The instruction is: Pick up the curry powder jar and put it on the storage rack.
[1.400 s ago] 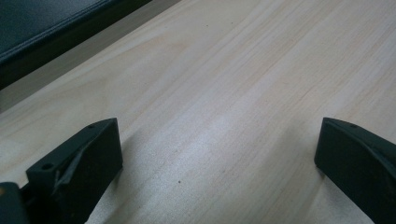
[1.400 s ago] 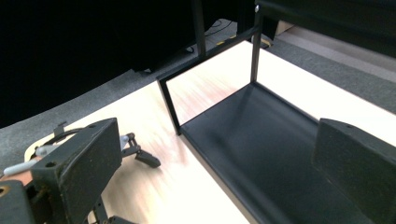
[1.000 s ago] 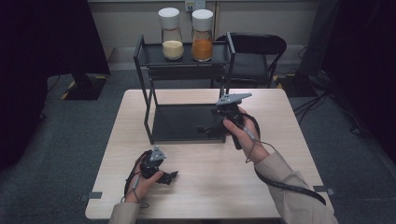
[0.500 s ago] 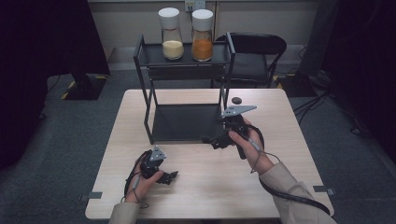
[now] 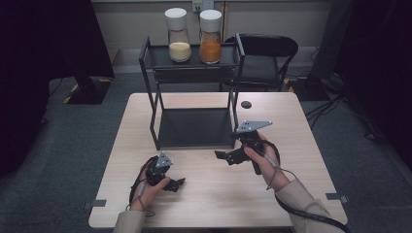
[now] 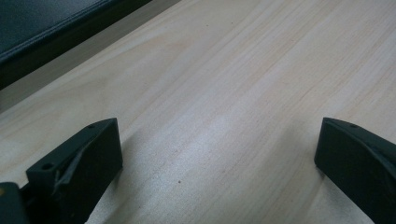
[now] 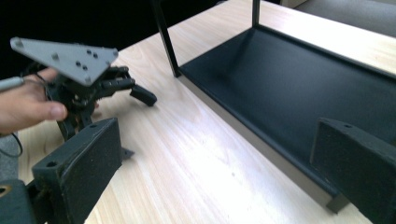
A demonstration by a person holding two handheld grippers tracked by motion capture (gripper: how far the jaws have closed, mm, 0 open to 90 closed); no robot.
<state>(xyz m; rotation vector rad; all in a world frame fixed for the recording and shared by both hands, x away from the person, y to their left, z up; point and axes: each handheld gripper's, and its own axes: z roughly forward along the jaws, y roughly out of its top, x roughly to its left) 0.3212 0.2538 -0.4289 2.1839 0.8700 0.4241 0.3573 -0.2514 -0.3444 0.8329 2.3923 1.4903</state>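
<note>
A black two-tier rack stands at the back middle of the wooden table. Its top shelf carries two white-lidded jars, one with pale yellow contents and one with orange contents. My right gripper hovers just in front of the rack's right front leg, open and empty. In the right gripper view its jaws frame the rack's lower shelf. My left gripper rests low near the table's front left, open over bare wood. Its grey plate appears in the right gripper view.
A small black round disc lies on the table right of the rack. A black chair stands behind the table. Bare tabletop stretches between and around both grippers.
My right gripper has come down and toward the person, from beside the rack's right post to the table in front of it. The left gripper has stayed put.
</note>
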